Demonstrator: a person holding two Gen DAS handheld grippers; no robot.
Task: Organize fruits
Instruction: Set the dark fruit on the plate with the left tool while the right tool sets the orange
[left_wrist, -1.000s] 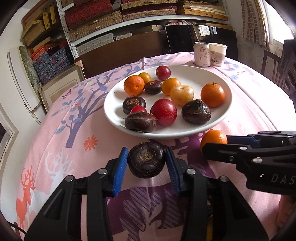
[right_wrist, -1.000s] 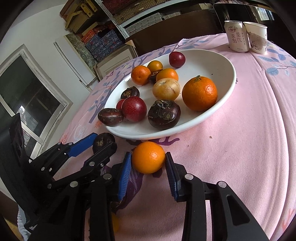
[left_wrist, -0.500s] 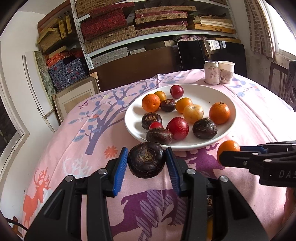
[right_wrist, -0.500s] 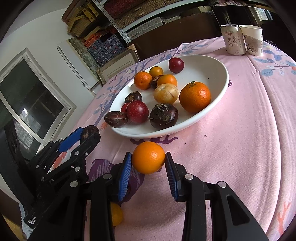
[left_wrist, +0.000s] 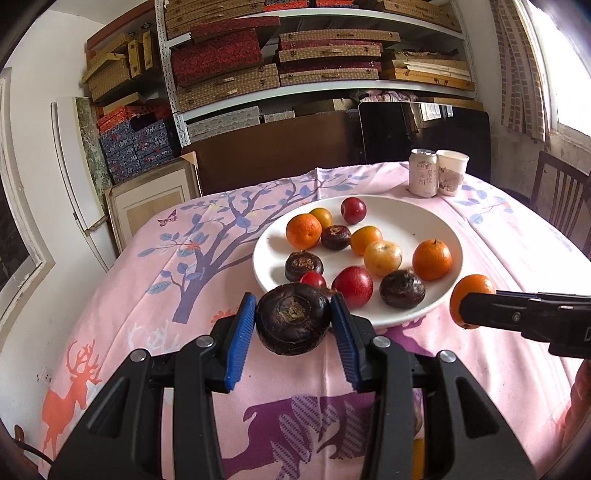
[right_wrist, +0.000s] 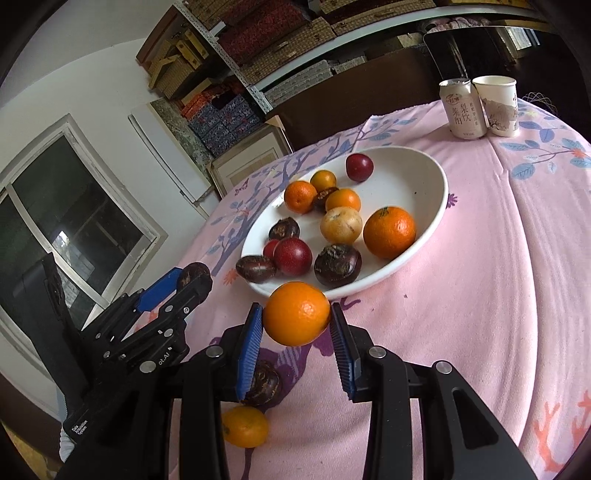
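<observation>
The left claw pinches a dark water chestnut between its blue pads, holding it above the pink tabletop just in front of the near rim of the white plate. The right claw pinches an orange in the same manner, also raised just short of the plate's near rim. The plate holds a mixed set of fruit: oranges, red plums, a yellow fruit and further water chestnuts, lying loosely together. Nearer than the plate, on the cloth beneath the right claw, lie one more water chestnut and a small orange fruit. Beyond the plate stand a drink can and a paper cup, touching side by side.
</observation>
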